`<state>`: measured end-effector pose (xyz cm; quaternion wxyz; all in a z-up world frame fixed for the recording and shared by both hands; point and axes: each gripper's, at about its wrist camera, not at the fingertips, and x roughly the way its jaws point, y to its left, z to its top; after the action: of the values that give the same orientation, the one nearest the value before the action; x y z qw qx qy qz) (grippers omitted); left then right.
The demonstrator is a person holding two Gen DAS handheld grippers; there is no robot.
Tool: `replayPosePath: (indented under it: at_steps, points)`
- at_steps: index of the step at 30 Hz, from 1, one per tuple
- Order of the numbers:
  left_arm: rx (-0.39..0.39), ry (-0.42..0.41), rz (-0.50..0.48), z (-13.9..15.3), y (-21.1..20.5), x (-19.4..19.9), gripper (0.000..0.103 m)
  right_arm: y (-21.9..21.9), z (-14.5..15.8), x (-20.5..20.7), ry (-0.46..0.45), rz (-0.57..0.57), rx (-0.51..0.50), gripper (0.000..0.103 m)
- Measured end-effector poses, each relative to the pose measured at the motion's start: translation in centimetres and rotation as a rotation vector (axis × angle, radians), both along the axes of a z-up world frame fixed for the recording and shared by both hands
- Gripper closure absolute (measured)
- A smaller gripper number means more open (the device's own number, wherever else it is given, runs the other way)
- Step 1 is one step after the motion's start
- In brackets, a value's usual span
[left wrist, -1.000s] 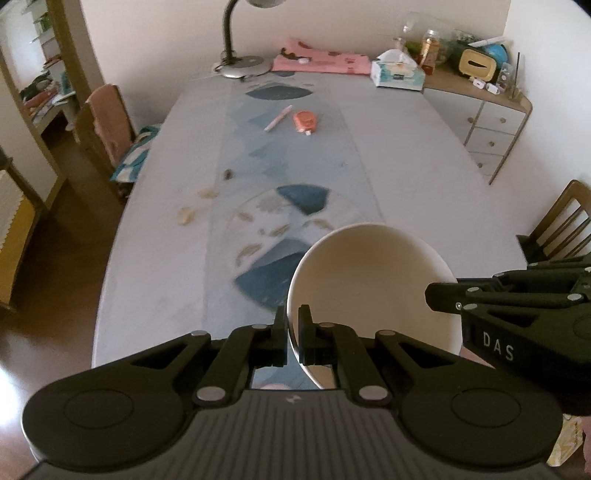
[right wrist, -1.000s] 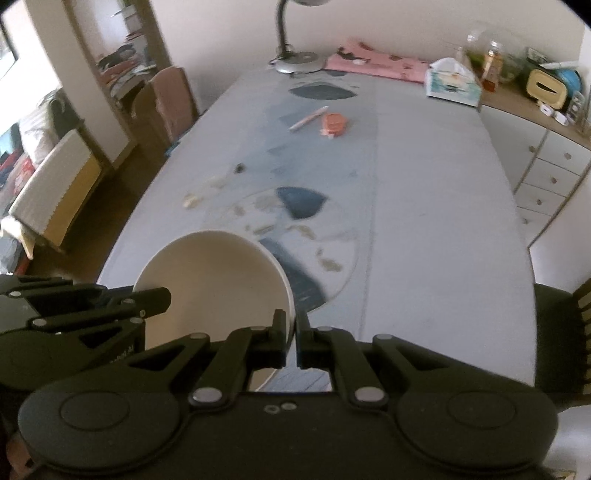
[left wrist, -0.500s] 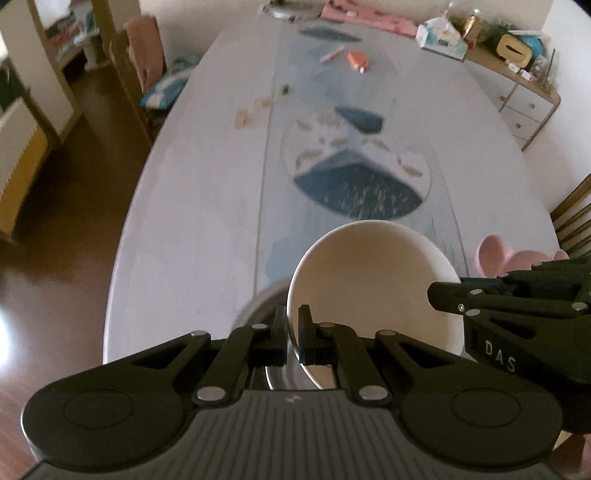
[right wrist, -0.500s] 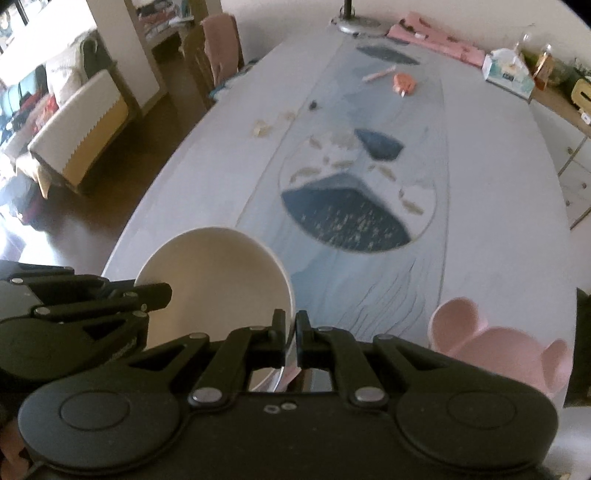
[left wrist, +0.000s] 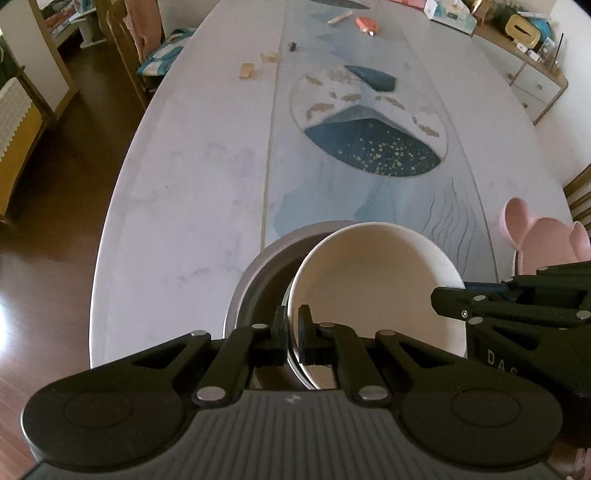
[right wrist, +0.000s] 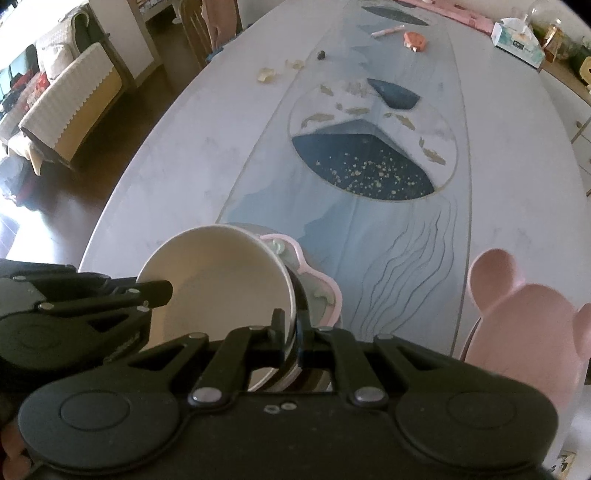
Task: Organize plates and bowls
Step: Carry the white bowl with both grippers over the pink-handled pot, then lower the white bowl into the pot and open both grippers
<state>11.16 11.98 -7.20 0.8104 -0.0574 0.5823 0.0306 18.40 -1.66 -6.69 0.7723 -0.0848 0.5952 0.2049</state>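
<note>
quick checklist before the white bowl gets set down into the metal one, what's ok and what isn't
1. Left tongs clamped on white bowl rim: ok.
2. Right tongs clamped on the opposite rim: ok.
3. White bowl empty: ok.
4. Bowl level: not ok, it sits tilted.
5. Bowl centred over metal bowl: not ok, offset toward the right tongs.
6. Metal bowl steady on pink flower-edged plate: cannot tell, mostly hidden.

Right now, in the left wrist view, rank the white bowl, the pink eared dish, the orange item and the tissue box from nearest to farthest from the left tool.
1. White bowl, rim clamped in the left tool.
2. Pink eared dish, right edge.
3. Orange item, far centre.
4. Tissue box, far right.
</note>
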Motion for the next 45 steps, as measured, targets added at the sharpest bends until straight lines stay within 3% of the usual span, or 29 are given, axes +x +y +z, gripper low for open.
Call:
replayPosePath:
  at_steps: [16, 24, 45]
  points:
    - [0.055, -0.010, -0.029, -1.1, -0.3, 0.0, 0.099, 0.5, -1.0, -0.2, 0.007, 0.001, -0.020, 0.096]
    - [0.041, -0.028, -0.021, -0.9, -0.2, -0.4, 0.099, 0.3, -0.6, -0.2, 0.010, -0.003, 0.005, 0.086]
    - [-0.003, -0.172, -0.025, 4.2, -0.3, -3.8, 0.098, -1.8, 3.4, -2.2, -0.035, 0.032, 0.121, 0.073]
